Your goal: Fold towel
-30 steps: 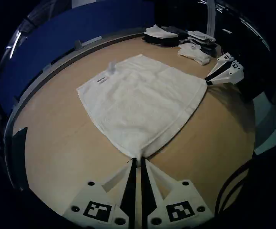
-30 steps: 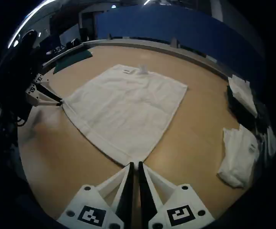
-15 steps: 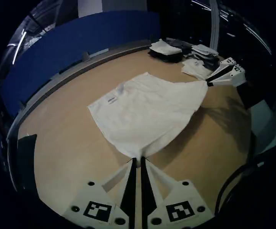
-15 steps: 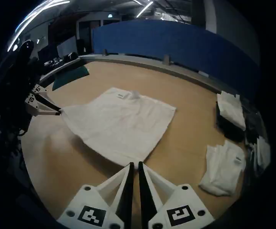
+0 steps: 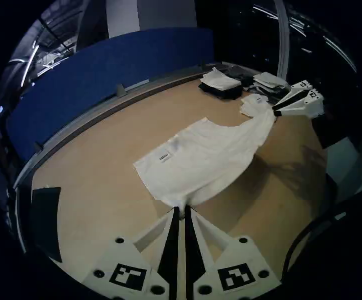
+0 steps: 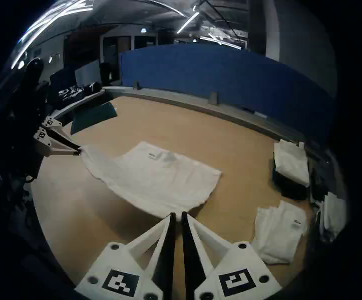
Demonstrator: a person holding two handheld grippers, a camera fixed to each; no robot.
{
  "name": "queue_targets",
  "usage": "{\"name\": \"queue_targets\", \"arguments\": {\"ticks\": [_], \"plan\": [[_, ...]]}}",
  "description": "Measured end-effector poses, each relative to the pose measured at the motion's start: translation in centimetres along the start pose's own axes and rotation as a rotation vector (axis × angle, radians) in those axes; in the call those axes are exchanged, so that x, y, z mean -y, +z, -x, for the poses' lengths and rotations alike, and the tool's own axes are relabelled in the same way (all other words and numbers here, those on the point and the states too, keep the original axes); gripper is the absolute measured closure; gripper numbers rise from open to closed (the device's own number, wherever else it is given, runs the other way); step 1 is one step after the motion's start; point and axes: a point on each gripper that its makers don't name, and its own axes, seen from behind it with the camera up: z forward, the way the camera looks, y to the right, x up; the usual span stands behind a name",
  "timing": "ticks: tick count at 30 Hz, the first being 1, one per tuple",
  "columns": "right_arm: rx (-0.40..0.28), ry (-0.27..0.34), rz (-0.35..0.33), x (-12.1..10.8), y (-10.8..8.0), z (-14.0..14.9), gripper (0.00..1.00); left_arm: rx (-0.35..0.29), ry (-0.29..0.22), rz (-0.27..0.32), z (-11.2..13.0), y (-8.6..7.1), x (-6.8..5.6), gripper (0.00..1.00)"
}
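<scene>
Towel [image 5: 206,155] spans between our two grippers, white and half raised. Its near edge hangs above the table [image 5: 95,170], while its far edge, the one with the small label [image 5: 163,156], lies flat on the wood around the middle of the table. Our left gripper [image 5: 179,210] has its fingers pressed together on one near corner of the cloth. Our right gripper [image 6: 176,216] pinches the other near corner the same way; in the left gripper view we see it well off to the right, tips closed on that corner. The raised cloth sags between the two and casts a shadow [image 5: 291,170] on the table. Folded cloths [image 5: 220,80] sit stacked near the far right corner, by the blue partition [image 5: 105,70] that runs along the far edge.
</scene>
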Motion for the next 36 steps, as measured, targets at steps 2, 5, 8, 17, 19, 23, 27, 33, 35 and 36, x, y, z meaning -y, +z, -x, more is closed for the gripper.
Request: {"name": "queue_targets", "arguments": {"ticks": [2, 5, 8, 17, 19, 23, 27, 33, 35, 36], "plan": [[-0.004, 0.001, 0.001, 0.0, -0.4, -0.3, 0.92, -0.004, -0.002, 0.001, -0.3, -0.3, 0.0, 0.93], [-0.005, 0.0, 0.0, 0.1, -0.6, -0.4, 0.92, -0.005, -0.006, 0.004, -0.4, -0.5, 0.0, 0.93], [-0.004, 0.0, -0.001, 0.2, -0.6, -0.4, 0.92, -0.004, -0.007, 0.005, -0.3, -0.5, -0.1, 0.93], [-0.02, 0.006, 0.0, 0.2, -1.1, -1.1, 0.92, -0.014, -0.009, 0.001, -0.7, -1.0, 0.1, 0.93], [-0.023, 0.009, 0.0, 0.1, -1.3, -1.2, 0.92, -0.019, -0.013, 0.0, -0.9, -1.1, 0.2, 0.93], [-0.028, 0.013, 0.002, 0.0, -1.4, -1.4, 0.92, -0.026, -0.022, -0.001, -1.2, -1.3, 0.3, 0.93], [-0.027, 0.013, 0.003, -0.1, -1.5, -1.4, 0.92, -0.027, -0.027, 0.0, -1.2, -1.2, 0.3, 0.93], [-0.015, 0.015, 0.007, -0.2, -1.2, -1.0, 0.92, -0.016, -0.035, 0.003, -1.0, -1.0, 0.3, 0.93], [-0.011, 0.017, 0.008, -0.3, -0.9, -1.0, 0.92, -0.008, -0.039, 0.003, -0.9, -0.7, 0.4, 0.93], [-0.008, 0.017, 0.008, -0.3, -0.7, -1.0, 0.92, -0.003, -0.041, 0.003, -0.9, -0.5, 0.4, 0.93]]}}
